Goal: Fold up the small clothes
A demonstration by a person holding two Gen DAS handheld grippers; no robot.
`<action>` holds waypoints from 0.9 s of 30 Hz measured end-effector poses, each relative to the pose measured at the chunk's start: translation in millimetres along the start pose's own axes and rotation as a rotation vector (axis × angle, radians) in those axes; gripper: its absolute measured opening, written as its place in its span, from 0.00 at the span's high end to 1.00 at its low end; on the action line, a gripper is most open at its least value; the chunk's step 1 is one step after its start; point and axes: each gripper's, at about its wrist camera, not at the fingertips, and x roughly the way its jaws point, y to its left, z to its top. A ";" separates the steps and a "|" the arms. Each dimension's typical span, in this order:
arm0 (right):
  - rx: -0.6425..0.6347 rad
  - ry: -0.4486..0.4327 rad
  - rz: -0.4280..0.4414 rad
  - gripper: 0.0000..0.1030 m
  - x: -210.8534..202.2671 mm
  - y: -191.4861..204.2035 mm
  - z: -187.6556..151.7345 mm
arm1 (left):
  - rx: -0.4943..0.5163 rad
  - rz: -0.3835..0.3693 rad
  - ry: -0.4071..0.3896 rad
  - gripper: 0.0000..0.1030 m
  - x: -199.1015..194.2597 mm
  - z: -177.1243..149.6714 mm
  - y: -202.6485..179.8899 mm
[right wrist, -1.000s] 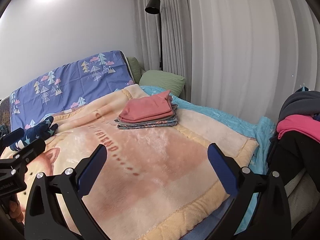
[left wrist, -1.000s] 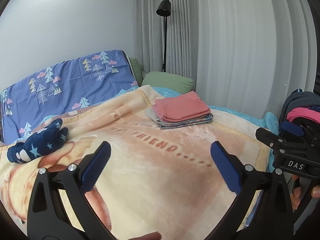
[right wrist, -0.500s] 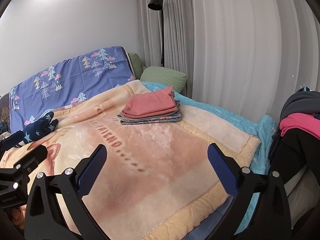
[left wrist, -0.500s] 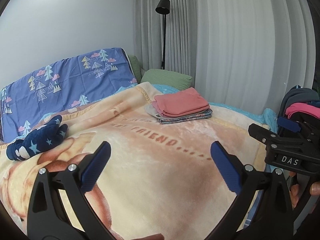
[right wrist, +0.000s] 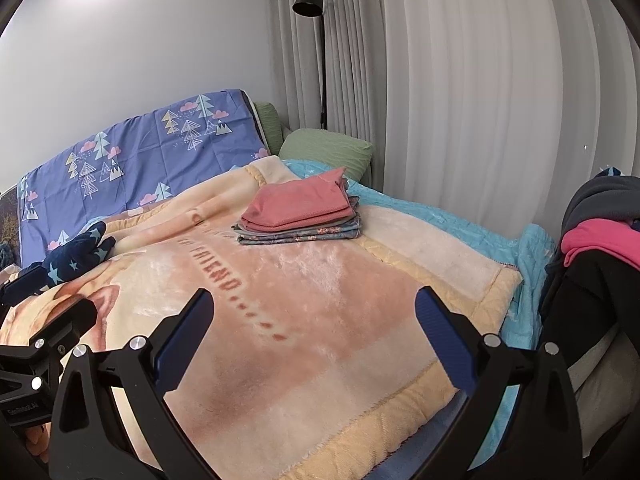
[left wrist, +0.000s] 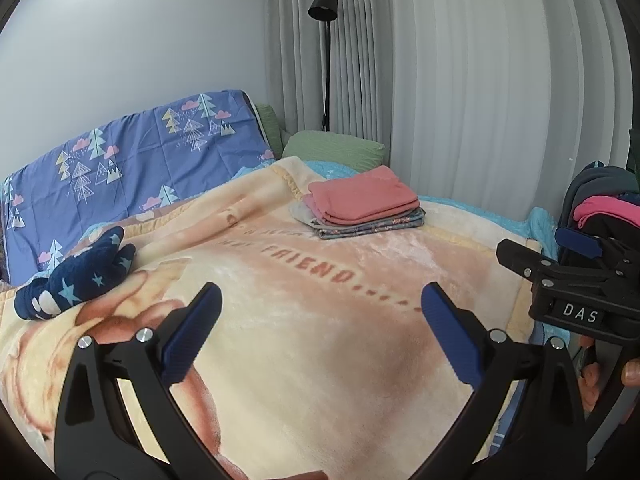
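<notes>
A stack of folded clothes [left wrist: 362, 206] [right wrist: 298, 212], pink on top and floral grey beneath, rests at the far side of the peach blanket [left wrist: 320, 320] [right wrist: 320, 320]. A pile of unfolded clothes [left wrist: 604, 208] [right wrist: 600, 236], pink and grey on black, sits at the right beside the bed. My left gripper [left wrist: 320, 320] hovers open over the blanket, holding nothing. My right gripper [right wrist: 314, 322] is also open and empty above the blanket; in the left wrist view it [left wrist: 576, 272] shows at the right edge.
A navy star-patterned soft item [left wrist: 76, 276] [right wrist: 76, 260] lies at the blanket's left. A purple tree-print cover [left wrist: 132, 176], green pillow [left wrist: 336, 150], black floor lamp [left wrist: 326, 52] and grey curtains [left wrist: 460, 80] stand behind the bed. A hand [left wrist: 592, 384] holds the right gripper.
Both grippers have shifted slightly over the blanket, the folded stack drifting a little in each view. Both stay open and empty.
</notes>
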 end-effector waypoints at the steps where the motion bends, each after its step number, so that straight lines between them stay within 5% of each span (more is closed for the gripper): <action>1: 0.002 0.001 -0.003 0.02 1.0 -0.9 -0.2 | -0.002 -0.002 0.005 0.02 0.9 -0.7 -0.3; 27: 0.014 0.006 -0.019 0.02 5.1 -8.2 0.1 | -0.003 -0.013 0.031 0.02 8.5 -8.8 -7.2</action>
